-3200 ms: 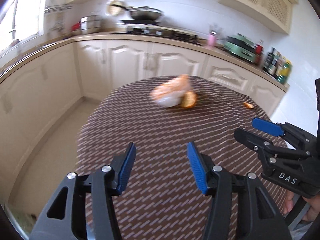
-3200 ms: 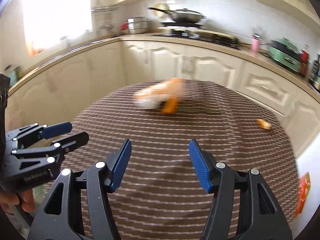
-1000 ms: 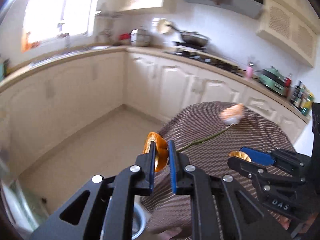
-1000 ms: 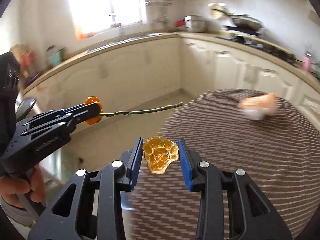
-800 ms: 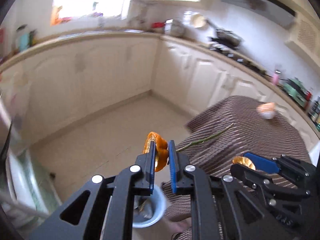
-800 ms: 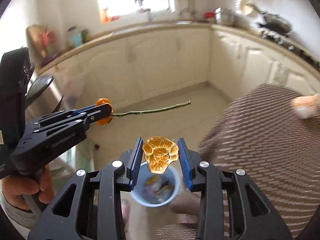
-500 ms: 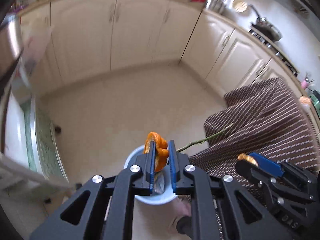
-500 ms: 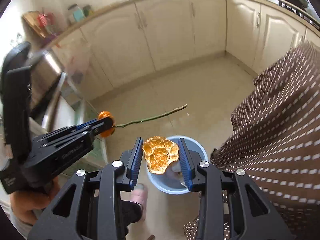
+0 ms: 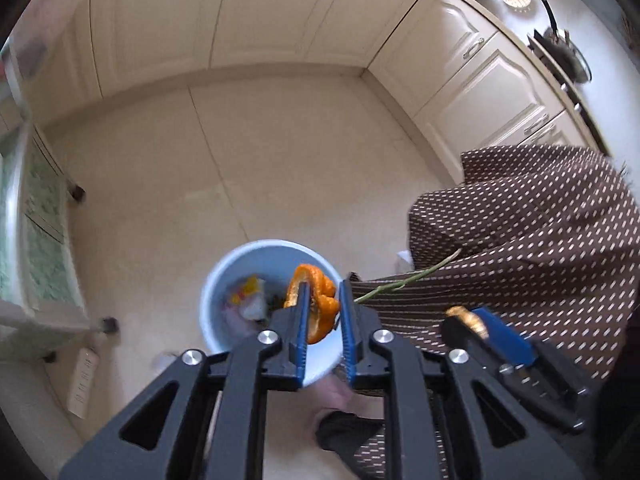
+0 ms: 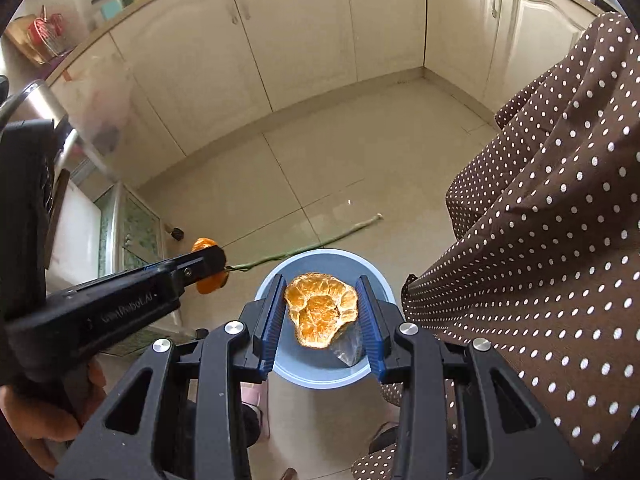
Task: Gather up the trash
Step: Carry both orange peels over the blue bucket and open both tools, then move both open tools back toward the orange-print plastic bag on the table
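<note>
My left gripper [image 9: 322,292] is shut on a curled orange peel [image 9: 316,300] with a thin green stem [image 9: 408,280] sticking out to the right. It hangs over a light blue trash bin [image 9: 224,276] on the floor, which holds some trash. My right gripper [image 10: 320,292] is shut on a flat orange peel [image 10: 320,310], directly above the same bin [image 10: 320,374]. In the right wrist view the left gripper [image 10: 212,266] with its peel [image 10: 208,284] and stem [image 10: 312,244] sits to the left of the bin.
A table with a brown dotted cloth [image 9: 540,240] stands right of the bin, also in the right wrist view [image 10: 560,220]. Cream cabinets [image 10: 300,32] line the far walls. A glass-door unit [image 9: 36,240] stands at left. My feet [image 10: 252,400] are near the bin.
Both grippers have tilted down and moved closer over the blue bin, which now looks larger under the held peels. Both peels remain gripped.
</note>
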A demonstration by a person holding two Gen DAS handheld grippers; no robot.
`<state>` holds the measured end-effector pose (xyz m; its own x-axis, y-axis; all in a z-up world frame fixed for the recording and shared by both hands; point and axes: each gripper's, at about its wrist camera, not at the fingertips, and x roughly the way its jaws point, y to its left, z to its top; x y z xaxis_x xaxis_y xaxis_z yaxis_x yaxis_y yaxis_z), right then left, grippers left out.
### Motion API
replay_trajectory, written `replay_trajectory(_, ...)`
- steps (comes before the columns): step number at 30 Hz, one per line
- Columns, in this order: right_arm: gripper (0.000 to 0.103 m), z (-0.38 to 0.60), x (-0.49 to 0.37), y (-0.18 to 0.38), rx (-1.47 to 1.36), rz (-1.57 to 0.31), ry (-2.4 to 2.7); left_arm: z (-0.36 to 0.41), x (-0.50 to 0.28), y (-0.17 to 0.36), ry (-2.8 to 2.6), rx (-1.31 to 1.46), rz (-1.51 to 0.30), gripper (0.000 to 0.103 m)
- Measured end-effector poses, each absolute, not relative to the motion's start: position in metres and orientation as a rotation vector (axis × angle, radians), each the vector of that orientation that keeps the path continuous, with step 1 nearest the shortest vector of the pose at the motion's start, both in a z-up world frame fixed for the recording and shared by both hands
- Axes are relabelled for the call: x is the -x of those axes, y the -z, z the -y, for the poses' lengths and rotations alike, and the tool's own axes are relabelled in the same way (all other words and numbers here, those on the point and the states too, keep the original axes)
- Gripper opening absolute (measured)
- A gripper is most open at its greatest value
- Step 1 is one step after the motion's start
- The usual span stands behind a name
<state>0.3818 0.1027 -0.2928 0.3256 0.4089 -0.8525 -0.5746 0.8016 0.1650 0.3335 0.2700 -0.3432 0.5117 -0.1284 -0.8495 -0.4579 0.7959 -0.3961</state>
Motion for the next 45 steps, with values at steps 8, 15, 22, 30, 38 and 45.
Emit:
replay_trajectory(8,0.034,-0.105,-0.385,0.300,0.177,-1.081,-0.649,-0.262,-0.334,0.343,-0.194,0.654,-1.044,0.034)
replay_trajectory(15,0.034,-0.110,-0.383,0.297,0.182,-1.069,-0.660,-0.269,-0.323,0.337,-0.213,0.652,-1.035,0.034)
replay_trajectory(22,0.036,-0.113,-0.385,0.281,0.168,-1.036,-0.666,-0.278,-0.314,0.320,-0.238,0.646,-1.005,0.034)
replay_trajectory(30,0.044,-0.110,-0.383,0.249,0.143,-0.963,-0.669,-0.275,-0.303,0.295,-0.244,0.624,-0.974,0.038)
replay_trajectory(38,0.047,-0.079,-0.370,0.197,0.134,-0.856,-0.651,-0.248,-0.298,0.243,-0.200,0.544,-0.917,0.039)
replay_trajectory(45,0.052,-0.009,-0.364,0.129,0.065,-0.730,-0.614,-0.189,-0.309,0.174,-0.092,0.415,-0.829,0.041)
